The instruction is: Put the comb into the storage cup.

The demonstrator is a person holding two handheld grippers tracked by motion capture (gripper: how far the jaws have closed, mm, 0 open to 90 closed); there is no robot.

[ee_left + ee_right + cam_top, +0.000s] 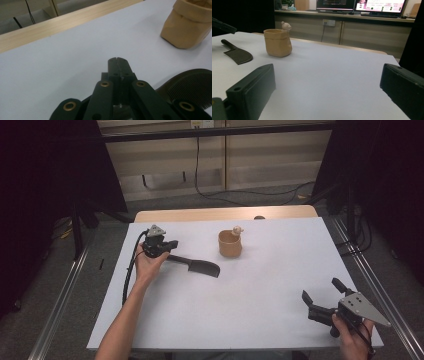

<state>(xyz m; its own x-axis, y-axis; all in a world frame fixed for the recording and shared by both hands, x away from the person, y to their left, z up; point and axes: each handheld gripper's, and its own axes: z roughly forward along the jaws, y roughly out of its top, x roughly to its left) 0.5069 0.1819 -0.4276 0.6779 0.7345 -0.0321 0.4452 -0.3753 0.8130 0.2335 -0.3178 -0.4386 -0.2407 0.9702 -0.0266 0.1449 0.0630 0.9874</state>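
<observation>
Right, high view: left gripper (167, 249) sat at the handle end of the black cleaver-shaped tool (197, 265), which lay flat on the white table sheet (260, 285), blade toward the tan pot (230, 244). Right gripper (320, 296) idled near the table's near right corner, jaws spread wide, nothing between them.

Left gripper view: jaws were fully together, tips meeting with no gap. Ribbed blade (192, 87) lay just beside the linkage. Handle was hidden under the mechanism, so probably clamped on it, but I couldn't confirm. Pot (186, 27) sat ahead and apart.

Right gripper view: 2 jaws stood far apart over bare sheet. Tool (237, 53) and pot (277, 42), with a small figure on its rim (286, 25), sat well ahead.

Risks: with a grip at the far handle end, the blade could droop or twist on lift. A swing toward the pot could knock it over, since it looks light.

Surface: smooth white sheet over a wood tabletop (225, 213), likely slippery. Room: dim, cabinets and cables behind, monitors (362, 5) on the far counter.
</observation>
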